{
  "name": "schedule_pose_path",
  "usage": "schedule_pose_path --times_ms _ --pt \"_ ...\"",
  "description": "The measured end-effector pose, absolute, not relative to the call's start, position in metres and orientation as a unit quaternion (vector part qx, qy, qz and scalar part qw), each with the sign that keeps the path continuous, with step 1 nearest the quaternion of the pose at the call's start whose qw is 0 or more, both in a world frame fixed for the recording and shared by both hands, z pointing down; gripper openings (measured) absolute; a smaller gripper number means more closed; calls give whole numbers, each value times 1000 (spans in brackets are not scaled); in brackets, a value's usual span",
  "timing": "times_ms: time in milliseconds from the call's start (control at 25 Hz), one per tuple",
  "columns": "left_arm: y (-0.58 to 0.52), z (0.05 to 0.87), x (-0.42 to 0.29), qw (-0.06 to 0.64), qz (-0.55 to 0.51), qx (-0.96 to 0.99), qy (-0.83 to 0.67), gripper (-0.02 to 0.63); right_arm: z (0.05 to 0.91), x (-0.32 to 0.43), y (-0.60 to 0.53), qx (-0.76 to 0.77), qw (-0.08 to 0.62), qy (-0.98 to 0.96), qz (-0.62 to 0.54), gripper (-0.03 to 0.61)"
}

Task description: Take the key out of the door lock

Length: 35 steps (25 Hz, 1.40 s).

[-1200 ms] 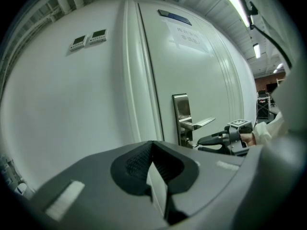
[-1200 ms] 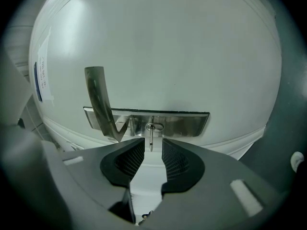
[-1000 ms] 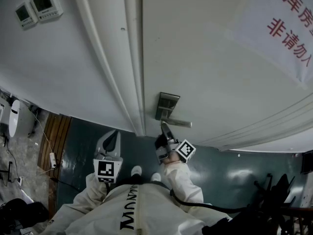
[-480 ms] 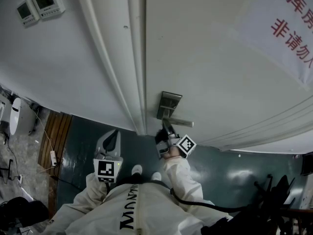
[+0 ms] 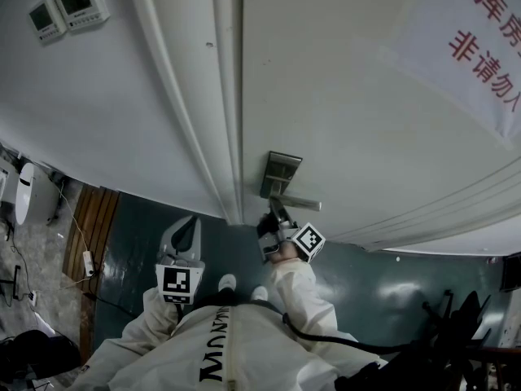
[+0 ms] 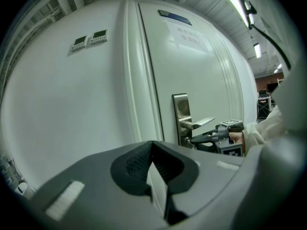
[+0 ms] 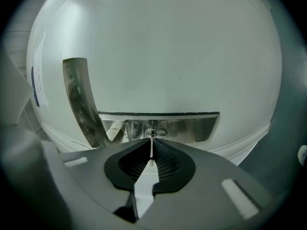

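White door (image 5: 350,96), steel lock plate (image 5: 279,173). Right gripper (image 5: 277,210) closer in than before, jaws clamped on thin silver key (image 7: 151,145); left gripper (image 6: 153,163) jaws together, unmoved.

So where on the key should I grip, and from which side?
Grip the key by its flat head, which sticks out of the lock plate below the handle. Come straight at the door, one jaw on each flat face. It stands edge-on to the right gripper, whose jaws look closed on it, so a straight pull should free it.
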<state>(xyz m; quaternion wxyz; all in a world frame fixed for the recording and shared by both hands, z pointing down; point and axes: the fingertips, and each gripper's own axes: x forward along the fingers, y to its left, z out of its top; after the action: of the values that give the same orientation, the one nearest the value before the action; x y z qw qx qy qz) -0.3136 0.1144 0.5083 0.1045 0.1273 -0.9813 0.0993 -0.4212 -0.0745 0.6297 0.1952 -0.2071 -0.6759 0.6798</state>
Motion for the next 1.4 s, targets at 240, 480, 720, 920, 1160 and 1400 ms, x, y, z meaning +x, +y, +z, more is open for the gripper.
schedule_pose_path --times_ms 240,480,720,920,1160,1400 --pt "114 508 -312 105 100 128 -981 0 629 -420 -74 -201 196 -671 687 23" --pt "114 509 -310 105 102 129 -981 0 631 -420 -76 -194 196 -671 688 21" --pt "116 508 -306 104 100 128 -981 0 629 -409 -75 -202 190 -664 694 21" --pt "115 509 -306 102 99 133 -981 0 631 -386 -71 -212 194 -667 687 21" --pt "105 510 -303 101 98 145 -979 0 629 -378 -74 -214 196 -674 679 23" --pt "105 510 -305 101 99 148 -979 0 628 -375 -74 -214 201 -695 656 23"
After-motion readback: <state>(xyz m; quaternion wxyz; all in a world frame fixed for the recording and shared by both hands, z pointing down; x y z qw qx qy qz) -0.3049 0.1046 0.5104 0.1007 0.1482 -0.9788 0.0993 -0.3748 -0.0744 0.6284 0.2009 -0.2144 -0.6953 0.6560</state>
